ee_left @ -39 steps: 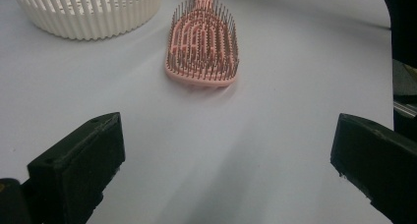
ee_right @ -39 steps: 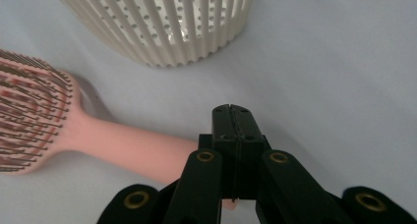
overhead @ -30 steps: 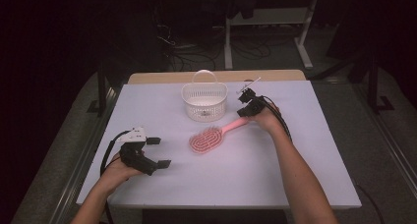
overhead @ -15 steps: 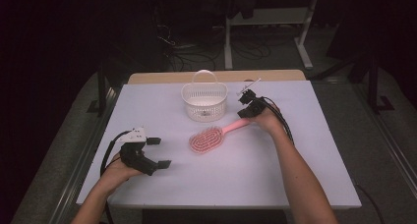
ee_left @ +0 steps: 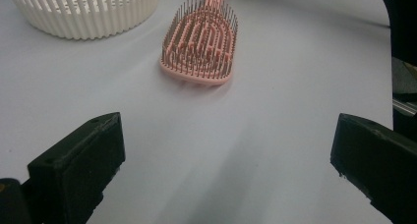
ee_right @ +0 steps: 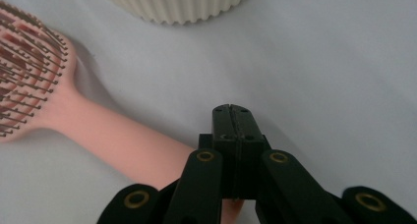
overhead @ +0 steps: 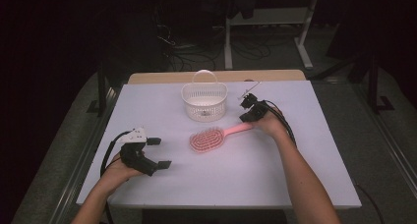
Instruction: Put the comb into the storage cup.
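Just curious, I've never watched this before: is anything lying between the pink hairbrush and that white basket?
Nothing visible. Bare white table separates the pink hairbrush from the white basket behind it. The right hand-held gripper sits shut at the handle's end, off to the side.

one pink hairbrush (overhead: 207, 140), one white basket (overhead: 204, 101), two grippers.

Two hand-held claws over a white tabletop (overhead: 295, 184)

A pink hairbrush (overhead: 209, 139) lies bristles up near a white basket (overhead: 204, 101); the right claw (overhead: 247, 117) meets its handle end, the left claw (overhead: 158, 153) rests well apart.
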A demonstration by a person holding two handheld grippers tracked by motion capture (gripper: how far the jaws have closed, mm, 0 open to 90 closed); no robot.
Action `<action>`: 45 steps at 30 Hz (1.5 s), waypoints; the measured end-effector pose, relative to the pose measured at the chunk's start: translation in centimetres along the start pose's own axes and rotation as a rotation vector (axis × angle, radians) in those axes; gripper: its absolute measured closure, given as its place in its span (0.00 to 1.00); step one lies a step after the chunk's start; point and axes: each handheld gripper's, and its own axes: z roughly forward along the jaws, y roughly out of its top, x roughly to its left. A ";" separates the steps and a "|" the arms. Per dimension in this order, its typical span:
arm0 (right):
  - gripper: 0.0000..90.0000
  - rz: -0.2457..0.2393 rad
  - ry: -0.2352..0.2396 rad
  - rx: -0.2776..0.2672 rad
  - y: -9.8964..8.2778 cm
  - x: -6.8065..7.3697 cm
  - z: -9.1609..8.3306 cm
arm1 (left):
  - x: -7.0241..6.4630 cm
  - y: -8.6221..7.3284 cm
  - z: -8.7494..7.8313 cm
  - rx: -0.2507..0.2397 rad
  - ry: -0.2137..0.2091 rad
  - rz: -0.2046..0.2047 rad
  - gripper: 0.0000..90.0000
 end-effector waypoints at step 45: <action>0.99 -0.063 0.066 -0.009 -5.2 3.4 -3.4 | -0.1 0.0 0.2 0.006 -0.005 -0.001 0.00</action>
